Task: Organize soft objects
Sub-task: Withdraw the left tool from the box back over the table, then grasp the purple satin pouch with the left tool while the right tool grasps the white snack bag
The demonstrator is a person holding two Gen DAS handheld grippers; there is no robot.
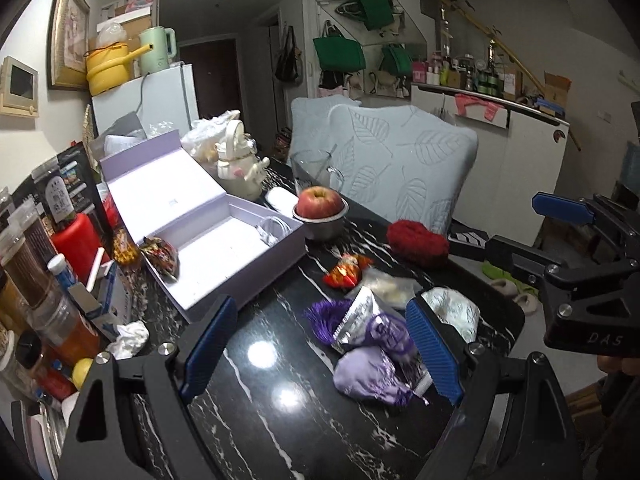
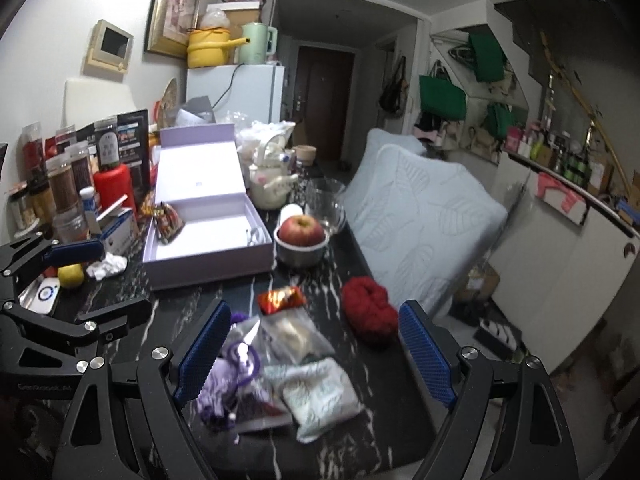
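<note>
Nearest the left wrist camera, a lilac satin pouch (image 1: 370, 376) lies on the black marbled tabletop (image 1: 280, 420), with a purple tassel (image 1: 324, 316) and a foil packet (image 1: 356, 318) just behind it. A white patterned sachet (image 2: 320, 398) rests close beside these, and a clear bag with something pale inside (image 1: 390, 286) lies among them. Further back sit a red-orange foil sachet (image 1: 346, 270) and a red fuzzy heart-shaped object (image 1: 418, 240), the latter near the tabletop's far edge in front of a pale leaf-patterned cushion (image 1: 404, 152).

An open lavender box (image 1: 224, 236) stands to the left with its lid propped upright. Inside, a dark patterned pouch (image 1: 162, 258) lies at the near-left corner and a coiled white cable (image 1: 274, 228) at the far-right side; the rest of its floor is bare. Beside the box a small metal bowl (image 1: 324, 226) holds a red apple (image 1: 319, 202), and a glass jug (image 1: 314, 170) stands behind it.

The left gripper (image 1: 320, 352) has its blue-padded fingers (image 1: 210, 346) spread wide above the tabletop, holding nothing; the lilac pouch and foil packet lie between them in that view. The right gripper (image 2: 316, 354) is likewise spread wide and empty, hovering over the pile of sachets.
</note>
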